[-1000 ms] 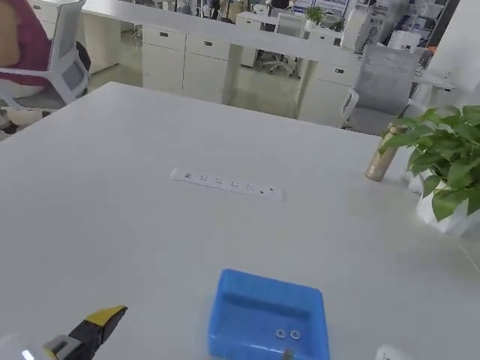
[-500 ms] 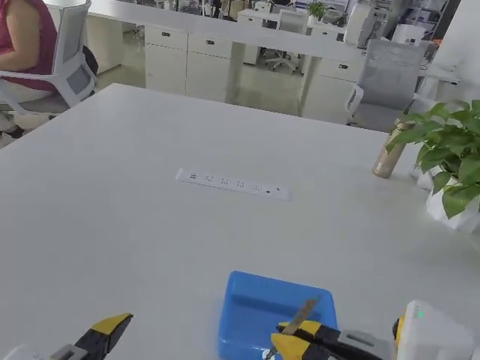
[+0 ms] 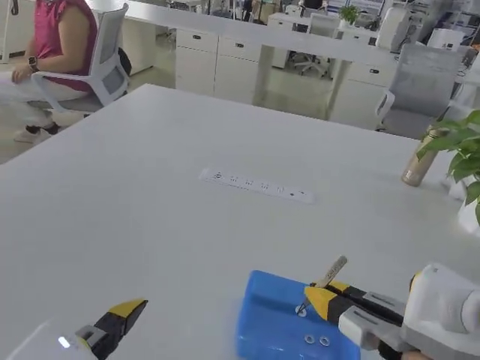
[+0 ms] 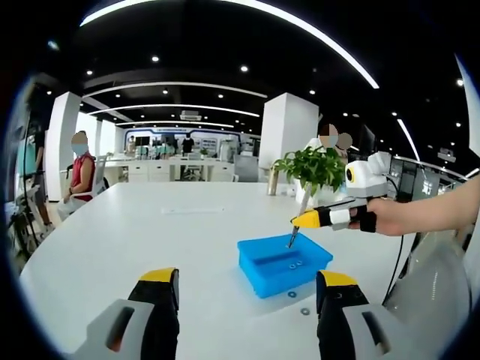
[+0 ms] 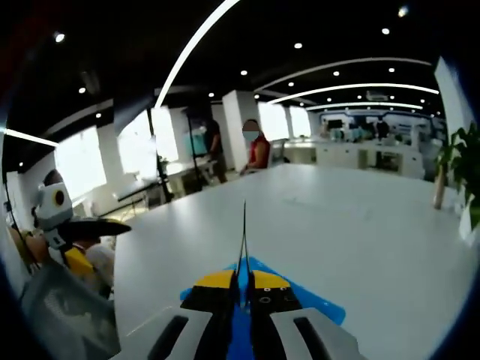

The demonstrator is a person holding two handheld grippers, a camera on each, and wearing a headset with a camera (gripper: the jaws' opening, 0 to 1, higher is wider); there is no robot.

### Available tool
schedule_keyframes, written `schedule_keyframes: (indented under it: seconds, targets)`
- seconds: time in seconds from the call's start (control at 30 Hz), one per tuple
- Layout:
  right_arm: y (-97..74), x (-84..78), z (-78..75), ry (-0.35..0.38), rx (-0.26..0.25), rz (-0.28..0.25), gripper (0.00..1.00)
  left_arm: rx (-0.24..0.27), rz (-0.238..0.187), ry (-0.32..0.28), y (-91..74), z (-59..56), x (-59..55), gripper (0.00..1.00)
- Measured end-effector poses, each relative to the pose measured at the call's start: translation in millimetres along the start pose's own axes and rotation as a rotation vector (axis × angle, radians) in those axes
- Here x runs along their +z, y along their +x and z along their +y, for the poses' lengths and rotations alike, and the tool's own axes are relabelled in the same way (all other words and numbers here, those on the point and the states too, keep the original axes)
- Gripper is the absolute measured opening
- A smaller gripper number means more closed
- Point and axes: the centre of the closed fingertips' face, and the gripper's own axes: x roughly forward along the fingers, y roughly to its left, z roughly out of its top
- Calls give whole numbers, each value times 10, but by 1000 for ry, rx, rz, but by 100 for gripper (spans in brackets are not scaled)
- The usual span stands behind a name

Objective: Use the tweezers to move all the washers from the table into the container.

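A blue container [image 3: 274, 330] stands at the near edge of the white table [image 3: 150, 195], with two washers [image 3: 316, 340] lying inside. My right gripper [image 3: 311, 295] hovers over it, shut on metal tweezers [image 3: 328, 272] whose tip points down into the container. A small ring shape sits at that tip; I cannot tell whether it is held. In the right gripper view the tweezers [image 5: 244, 229] stick out between the shut jaws [image 5: 238, 279]. My left gripper [image 4: 247, 279] stands open and empty, left of the container [image 4: 281, 262]. Two washers [image 4: 298, 302] lie on the table in front of it.
A white power strip [image 3: 259, 186] lies mid-table. A bronze bottle [image 3: 416, 166] and a potted plant [image 3: 469, 146] stand at the right edge. A person sits in a chair [image 3: 105, 71] beyond the far left corner. Desks and cabinets line the back.
My right gripper has come up into the head view with the tweezers and now hangs over the container. The head camera has swung, shifting the scene rightward.
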Motion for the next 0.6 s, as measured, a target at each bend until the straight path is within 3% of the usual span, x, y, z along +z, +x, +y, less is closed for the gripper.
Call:
schedule_keyframes:
  seconds: [0.23,0.6]
  targets:
    - [93,-53,-65,4,5,10,3,7,-4,-6,-5,18,3,75]
    - [249,-300,-67,-33,14,86,3,4,-3,-9,-4,16,-2,74]
